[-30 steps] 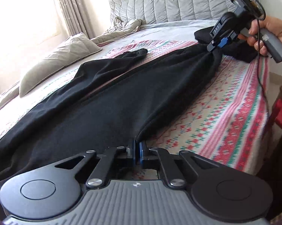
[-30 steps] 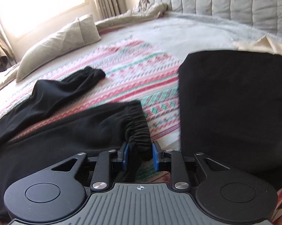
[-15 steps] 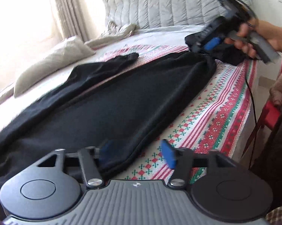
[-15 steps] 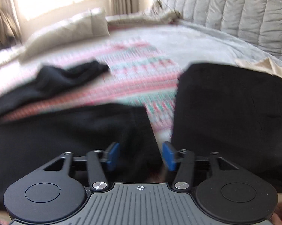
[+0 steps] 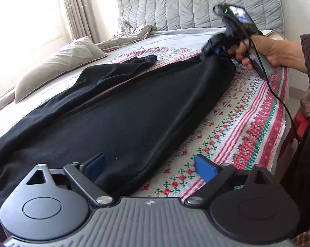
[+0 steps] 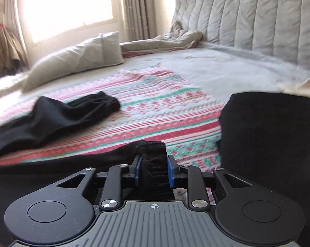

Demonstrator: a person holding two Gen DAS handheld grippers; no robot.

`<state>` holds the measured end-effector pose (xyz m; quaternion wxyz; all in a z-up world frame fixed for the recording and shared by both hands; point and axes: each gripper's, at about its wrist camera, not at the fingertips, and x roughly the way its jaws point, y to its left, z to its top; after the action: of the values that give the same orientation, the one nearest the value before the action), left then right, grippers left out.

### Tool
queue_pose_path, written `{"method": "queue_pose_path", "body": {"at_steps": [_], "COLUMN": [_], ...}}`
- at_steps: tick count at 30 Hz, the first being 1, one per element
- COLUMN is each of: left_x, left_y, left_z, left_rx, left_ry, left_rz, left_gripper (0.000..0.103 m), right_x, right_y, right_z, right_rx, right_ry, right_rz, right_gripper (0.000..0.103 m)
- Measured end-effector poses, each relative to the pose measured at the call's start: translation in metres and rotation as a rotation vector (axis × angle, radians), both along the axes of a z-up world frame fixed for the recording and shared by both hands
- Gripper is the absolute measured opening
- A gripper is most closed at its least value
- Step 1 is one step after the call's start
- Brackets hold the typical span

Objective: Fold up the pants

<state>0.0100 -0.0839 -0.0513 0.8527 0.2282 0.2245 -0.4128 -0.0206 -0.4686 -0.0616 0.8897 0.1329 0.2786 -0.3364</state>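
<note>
My left claw (image 5: 149, 167) is spreading wide with nothing pinched; the pants' (image 5: 117, 113) near edge lies loose between the pads on the bed (image 5: 247, 127). My right claw (image 6: 154, 169) is closing on the bunched elastic cuff (image 6: 153, 156). If I pull that cuff alone, I judge the free end could drag and wrinkle, skewing the fold. The pants run lengthwise from my left claw toward the headboard (image 5: 196, 6), the other leg's cuff (image 6: 105, 100) pointing further off.

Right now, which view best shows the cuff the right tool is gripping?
Right wrist view: the gathered cuff fills the gap of the right tool, whose jaws are closing on it. In the left wrist view the tool is distant and blurred, and the cuff barely shows.
</note>
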Motion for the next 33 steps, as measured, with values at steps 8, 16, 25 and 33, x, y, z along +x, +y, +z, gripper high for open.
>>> {"method": "queue_pose_path", "body": {"at_steps": [8,16,25,33], "left_x": [0.011,0.040,0.078,0.103], "left_y": [0.029,0.115,0.213,0.288], "left_z": [0.010,0.027,0.032,0.024], "left_rx": [-0.051,-0.139,-0.221,-0.368], "left_ry": [0.014,-0.004,0.064,0.213], "left_rz": [0.095,0.428,0.889,1.117], "left_gripper": [0.103,0.103,0.103,0.103], "right_x": [0.007,0.001,0.034,0.046], "right_y": [0.026,0.111,0.236,0.322], "right_z": [0.003,0.033,0.022,0.019], "right_rx": [-0.136,-0.209,-0.257,-0.294], "right_ry": [0.130,0.054,0.064,0.017], "right_rz": [0.014,0.299,0.769,1.071], "right_gripper": [0.064,0.085,0.086,0.085]}}
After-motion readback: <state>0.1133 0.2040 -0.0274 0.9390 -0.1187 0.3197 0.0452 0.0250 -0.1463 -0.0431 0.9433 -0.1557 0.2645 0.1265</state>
